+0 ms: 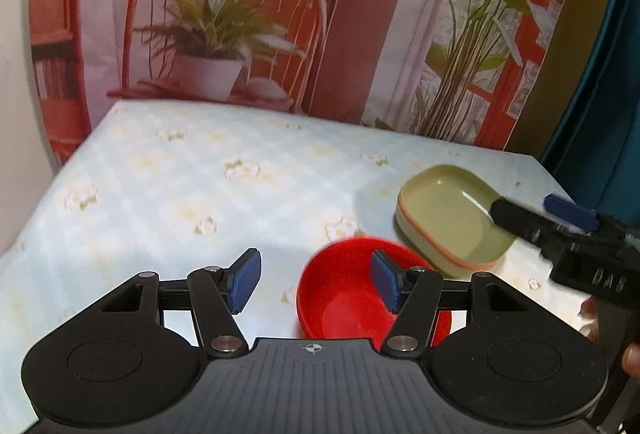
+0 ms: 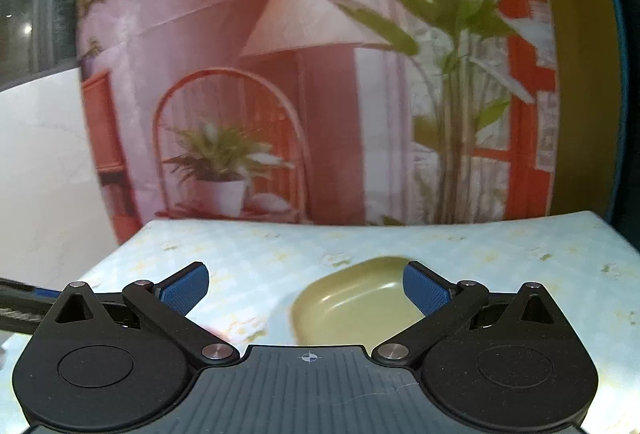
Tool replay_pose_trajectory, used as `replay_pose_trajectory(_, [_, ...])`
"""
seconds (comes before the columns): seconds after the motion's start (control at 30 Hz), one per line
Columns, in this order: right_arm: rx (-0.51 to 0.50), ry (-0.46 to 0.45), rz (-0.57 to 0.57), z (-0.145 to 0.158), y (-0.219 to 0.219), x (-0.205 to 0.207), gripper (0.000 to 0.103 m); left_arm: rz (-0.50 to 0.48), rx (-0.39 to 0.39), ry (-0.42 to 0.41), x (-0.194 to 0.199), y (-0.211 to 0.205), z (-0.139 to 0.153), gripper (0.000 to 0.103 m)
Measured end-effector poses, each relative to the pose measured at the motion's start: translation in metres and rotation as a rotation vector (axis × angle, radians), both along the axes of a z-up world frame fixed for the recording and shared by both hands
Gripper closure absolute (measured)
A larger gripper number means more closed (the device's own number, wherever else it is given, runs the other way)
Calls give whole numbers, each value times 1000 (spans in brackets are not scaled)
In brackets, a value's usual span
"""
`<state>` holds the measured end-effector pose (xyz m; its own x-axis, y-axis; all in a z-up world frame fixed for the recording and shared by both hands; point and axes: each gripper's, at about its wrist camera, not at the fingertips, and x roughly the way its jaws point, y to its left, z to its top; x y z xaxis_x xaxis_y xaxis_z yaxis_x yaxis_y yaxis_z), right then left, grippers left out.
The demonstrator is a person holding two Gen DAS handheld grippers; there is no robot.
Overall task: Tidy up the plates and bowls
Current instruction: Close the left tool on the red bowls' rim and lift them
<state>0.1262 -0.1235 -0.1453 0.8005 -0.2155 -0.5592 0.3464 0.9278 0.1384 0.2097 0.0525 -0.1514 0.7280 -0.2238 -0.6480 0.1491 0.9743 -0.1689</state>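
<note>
A red bowl sits on the light blue floral tablecloth near the front. My left gripper is open above it, its right pad over the bowl's rim and its left pad beside the bowl. A green rectangular dish with an orange-edged white rim lies to the right. My right gripper is open and empty, its right pad over the green dish. The right gripper also shows in the left wrist view, reaching over the dish's right side.
A printed backdrop of a chair, lamp and plants hangs behind the table. The table's far edge and right edge are close to the dish. A white wall is at the left.
</note>
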Motion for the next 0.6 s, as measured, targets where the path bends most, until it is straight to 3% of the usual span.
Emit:
replay_pose_trajectory(0.33, [63, 135, 106, -35, 31, 0, 1, 98, -30, 4, -18, 5, -29, 41])
replay_pose_trajectory(0.6, [122, 188, 203, -57, 41, 3, 19, 77, -94, 33, -18, 15, -41, 57])
